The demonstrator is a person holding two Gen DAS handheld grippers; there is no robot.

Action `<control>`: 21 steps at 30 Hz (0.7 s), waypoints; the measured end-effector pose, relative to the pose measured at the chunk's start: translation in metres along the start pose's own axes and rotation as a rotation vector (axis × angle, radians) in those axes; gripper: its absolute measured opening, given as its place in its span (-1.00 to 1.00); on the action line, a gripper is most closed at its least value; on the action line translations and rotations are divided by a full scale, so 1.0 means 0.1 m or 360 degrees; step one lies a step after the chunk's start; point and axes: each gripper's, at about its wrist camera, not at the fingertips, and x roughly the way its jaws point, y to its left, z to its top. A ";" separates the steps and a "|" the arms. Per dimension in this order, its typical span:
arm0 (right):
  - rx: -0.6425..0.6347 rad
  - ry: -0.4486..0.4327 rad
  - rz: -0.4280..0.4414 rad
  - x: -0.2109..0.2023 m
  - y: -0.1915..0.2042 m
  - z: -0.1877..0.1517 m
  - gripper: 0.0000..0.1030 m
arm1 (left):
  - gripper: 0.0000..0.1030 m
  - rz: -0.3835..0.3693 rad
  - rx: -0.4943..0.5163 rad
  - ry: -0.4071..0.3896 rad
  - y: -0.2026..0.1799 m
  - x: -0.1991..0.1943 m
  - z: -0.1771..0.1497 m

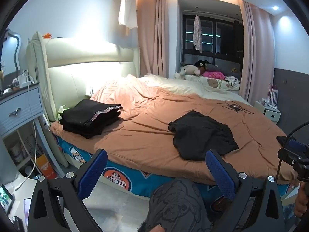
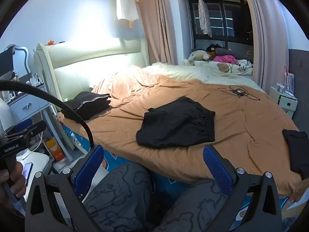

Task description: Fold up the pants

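Observation:
A folded pair of black pants (image 1: 202, 135) lies on the orange bedspread (image 1: 154, 135) near the front edge; it also shows in the right wrist view (image 2: 177, 125). A stack of folded black pants (image 1: 90, 118) sits at the bed's left corner by the headboard, also seen in the right wrist view (image 2: 88, 104). Another black garment (image 2: 297, 150) lies at the bed's right edge. My left gripper (image 1: 156, 168) is open and empty, held off the bed's front edge. My right gripper (image 2: 153, 164) is open and empty, also short of the bed.
A black cable and a small device (image 2: 239, 92) lie on the far right of the bed. A nightstand (image 1: 21, 108) stands left of the headboard (image 1: 87, 58). Stuffed toys (image 2: 212, 55) pile by the window. The person's knees (image 2: 125, 193) are below the grippers.

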 end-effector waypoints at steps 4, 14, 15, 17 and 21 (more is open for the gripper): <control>-0.0021 0.0022 0.0001 0.02 -0.01 0.01 1.00 | 0.99 0.0008 0.0011 -0.0018 -0.05 -0.01 -0.02; -0.0067 -0.0009 -0.0048 -0.01 0.08 0.00 1.00 | 0.99 -0.0015 -0.0003 -0.0003 -0.03 -0.02 -0.03; -0.0066 -0.0011 -0.0048 -0.02 0.09 0.00 1.00 | 0.99 -0.0015 -0.0002 -0.0001 -0.03 -0.02 -0.03; -0.0065 -0.0014 -0.0048 -0.02 0.09 -0.01 1.00 | 0.99 -0.0019 0.0000 0.0000 -0.03 -0.02 -0.02; -0.0055 0.0003 -0.0056 -0.01 0.08 -0.01 1.00 | 0.99 -0.0036 -0.0017 -0.0007 -0.01 -0.04 -0.03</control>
